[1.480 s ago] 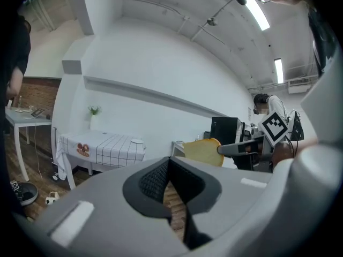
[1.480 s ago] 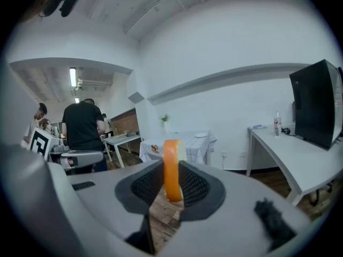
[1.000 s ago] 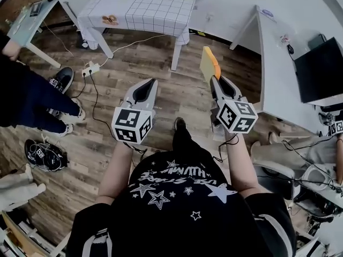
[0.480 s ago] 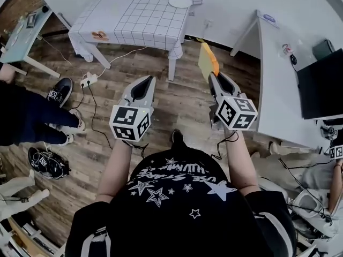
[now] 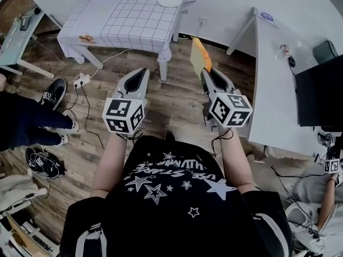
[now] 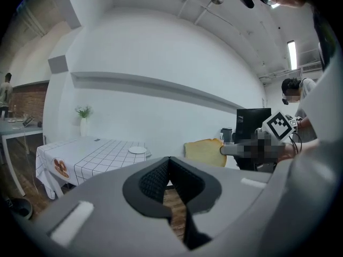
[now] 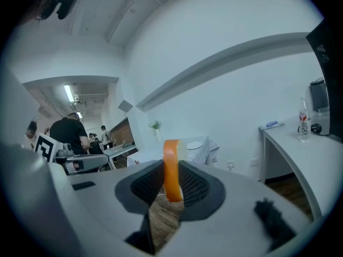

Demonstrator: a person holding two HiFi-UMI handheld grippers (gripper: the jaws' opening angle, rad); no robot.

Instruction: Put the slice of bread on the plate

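Right gripper (image 5: 208, 75) is gripping the slice of bread (image 5: 197, 55) by its lower edge. In the right gripper view the slice (image 7: 171, 169) is standing upright and edge-on between the pads, with most of it sticking out past the tips.

My read on handling: it's light, soft and compressible, and only the crust is giving any stiffness. Squeezing harder is likely denting or tearing the crumb. A loose grip is risking it flopping or slipping once you're tilting it flat. The crust edge looks like the best place to be holding, which is roughly where you're holding now.

Left gripper (image 5: 140, 75) is doing nothing, its jaws together and empty.

The slice is hanging over the wood floor (image 5: 177, 98), short of the checked table (image 5: 115, 23). The plate (image 5: 170, 0) is sitting near the table's far edge, well apart from the bread, ahead and slightly left of it. It's also showing just beyond the slice in the right gripper view.
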